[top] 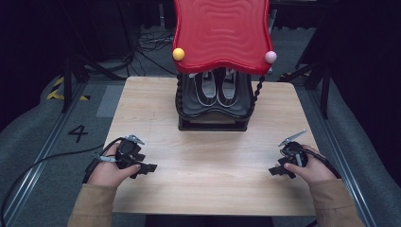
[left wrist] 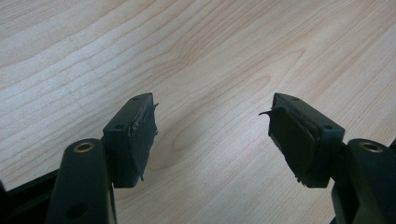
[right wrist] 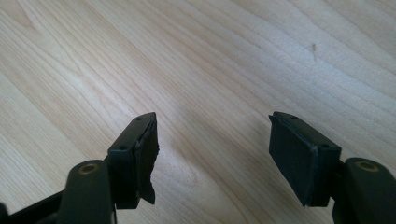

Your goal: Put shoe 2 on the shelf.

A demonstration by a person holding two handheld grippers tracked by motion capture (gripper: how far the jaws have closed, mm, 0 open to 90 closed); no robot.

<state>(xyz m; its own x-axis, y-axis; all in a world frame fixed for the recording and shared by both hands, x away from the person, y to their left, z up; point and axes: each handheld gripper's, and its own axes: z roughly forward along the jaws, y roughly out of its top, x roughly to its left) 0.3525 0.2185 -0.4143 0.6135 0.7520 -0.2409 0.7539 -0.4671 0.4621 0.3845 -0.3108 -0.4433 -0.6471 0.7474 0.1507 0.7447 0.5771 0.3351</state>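
Shoes (top: 218,89), a dark pair with white trim, sit side by side on the lower tier of a black rack (top: 213,116) under its glossy red wavy top (top: 221,33), at the far middle of the pale wooden counter (top: 208,156). Well apart from them, near the front edge, left gripper (top: 147,167) and right gripper (top: 274,171) rest low in the hands, pointing inward, jaws spread wide, holding nothing.
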